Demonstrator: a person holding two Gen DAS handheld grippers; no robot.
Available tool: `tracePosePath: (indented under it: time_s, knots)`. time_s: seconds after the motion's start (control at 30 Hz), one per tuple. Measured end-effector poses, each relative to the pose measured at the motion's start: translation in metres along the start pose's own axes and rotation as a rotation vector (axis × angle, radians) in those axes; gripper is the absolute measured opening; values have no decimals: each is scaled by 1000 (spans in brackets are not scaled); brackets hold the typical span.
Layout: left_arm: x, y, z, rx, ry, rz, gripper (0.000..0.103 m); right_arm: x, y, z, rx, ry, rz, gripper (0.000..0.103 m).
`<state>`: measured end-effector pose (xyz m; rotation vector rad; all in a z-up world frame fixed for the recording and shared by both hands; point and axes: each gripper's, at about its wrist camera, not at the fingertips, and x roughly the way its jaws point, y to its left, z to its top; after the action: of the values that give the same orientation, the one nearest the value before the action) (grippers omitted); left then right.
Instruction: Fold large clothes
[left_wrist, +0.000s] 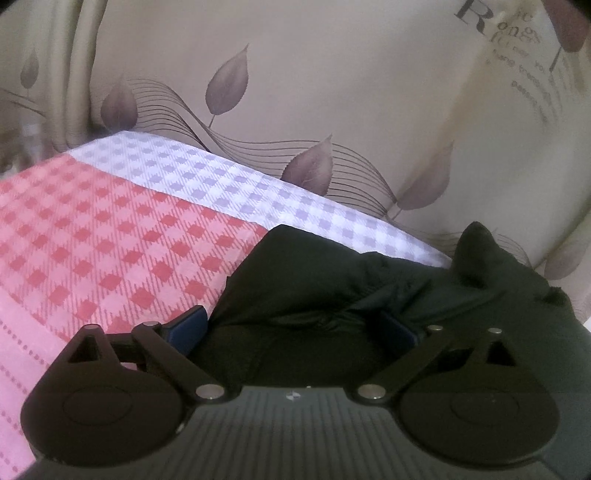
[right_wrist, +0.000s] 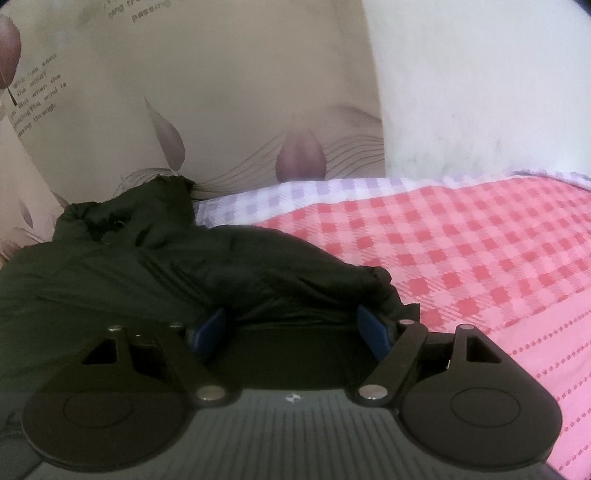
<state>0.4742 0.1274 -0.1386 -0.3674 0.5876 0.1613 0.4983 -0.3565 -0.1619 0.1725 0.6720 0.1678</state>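
A large black garment (left_wrist: 332, 280) lies bunched on a bed with a pink-and-red checked sheet (left_wrist: 92, 240). In the left wrist view my left gripper (left_wrist: 295, 325) is open, its blue-padded fingers (left_wrist: 188, 325) spread wide with black cloth lying between them. In the right wrist view the same garment (right_wrist: 147, 266) stretches from the left to the middle. My right gripper (right_wrist: 295, 328) is open too, its blue fingers (right_wrist: 373, 328) wide apart around a fold of the cloth. The fingertips of both grippers are partly hidden by cloth.
A lilac-and-white checked band (left_wrist: 221, 173) runs along the bed's far edge. Behind it hangs a beige curtain (left_wrist: 332, 74) with leaf prints and lettering. In the right wrist view a white wall (right_wrist: 480, 92) stands at the right, and the checked sheet (right_wrist: 480, 258) spreads to the right.
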Motion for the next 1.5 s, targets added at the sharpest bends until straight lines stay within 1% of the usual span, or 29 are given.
tracePosePath:
  time_s: [0.13, 0.2, 0.23, 0.27, 0.3, 0.33, 0.37, 0.4, 0.43, 0.47, 0.5, 0.57, 0.63, 0.7, 0.73, 0.77, 0.8, 0.87, 0.93, 1.0, 1.07, 1.13, 1.17, 1.2, 1.23, 1.27, 1.37, 1.5]
  knots:
    - [0, 2, 0, -1, -3, -2, 100, 2, 1, -1, -2, -11, -11, 77]
    - [0, 1, 0, 3, -3, 3, 100, 3, 0, 3, -3, 12, -12, 77]
    - [-1, 1, 0, 5, -3, 6, 100, 0, 2, 8, 2, 30, -31, 77]
    - [-1, 0, 0, 5, -4, 7, 100, -5, 4, 13, 15, 37, -70, 78]
    - [-1, 0, 0, 5, -4, 7, 101, -17, 10, 19, 24, 15, -136, 78]
    - [0, 1, 0, 4, -4, 7, 101, -32, 18, 23, 20, -39, -165, 80]
    - [0, 0, 0, 4, -4, 7, 101, -52, 31, 27, 11, -117, -153, 80]
    - [-1, 0, 0, 4, -4, 7, 101, -70, 47, 32, 2, -173, -114, 80]
    - [-1, 0, 0, 3, -5, 6, 101, -85, 67, 35, -11, -210, -44, 80]
    - [-1, 0, 0, 2, -5, 6, 101, -94, 88, 37, -33, -226, 30, 80]
    - [-1, 0, 0, 2, -6, 7, 101, -98, 116, 37, -71, -218, 109, 80]
    - [-1, 0, 0, -1, -9, 9, 101, -87, 170, 31, -156, -158, 219, 78]
    - [-1, 0, 1, -6, -11, 7, 101, -64, 220, 21, -224, -100, 286, 78]
    - [-2, 0, 0, -10, -14, 4, 101, -36, 260, 9, -291, -65, 294, 76]
    - [-2, 1, 0, -17, -16, -3, 102, -22, 271, 4, -309, -32, 298, 71]
    - [-3, 2, 0, -27, -20, -11, 103, -8, 280, -2, -343, 2, 272, 69]
    - [-3, 3, 1, -33, -22, -18, 103, 3, 283, -7, -376, 19, 237, 69]
    - [-4, 4, 0, -39, -24, -24, 103, 19, 265, -5, -345, 39, 226, 69]
    - [-3, 3, 1, -36, -24, -22, 103, 24, 234, 2, -273, 53, 181, 68]
    - [-3, 3, 0, -34, -22, -22, 103, 23, 204, 6, -216, 64, 174, 68]
    - [-4, 2, 0, -32, -22, -18, 103, 20, 175, 12, -157, 66, 157, 59]
    - [-4, 2, 0, -31, -22, -17, 103, 15, 144, 16, -98, 60, 119, 59]
    - [-3, 2, -1, -29, -21, -16, 103, 12, 127, 16, -65, 56, 114, 48]
    - [-3, 1, -1, -27, -21, -15, 103, 11, 109, 17, -34, 56, 125, 37]
    - [-3, 2, -1, -27, -21, -15, 103, 10, 95, 18, -13, 59, 135, 24]
    - [-3, 2, 0, -26, -20, -16, 103, 9, 83, 16, 0, 58, 145, 17]
    - [-3, 2, 0, -26, -20, -16, 103, 3, 61, 16, 6, 38, 127, 16]
    - [-3, 2, -1, -26, -21, -16, 103, -1, 25, 16, 105, 18, 155, 16]
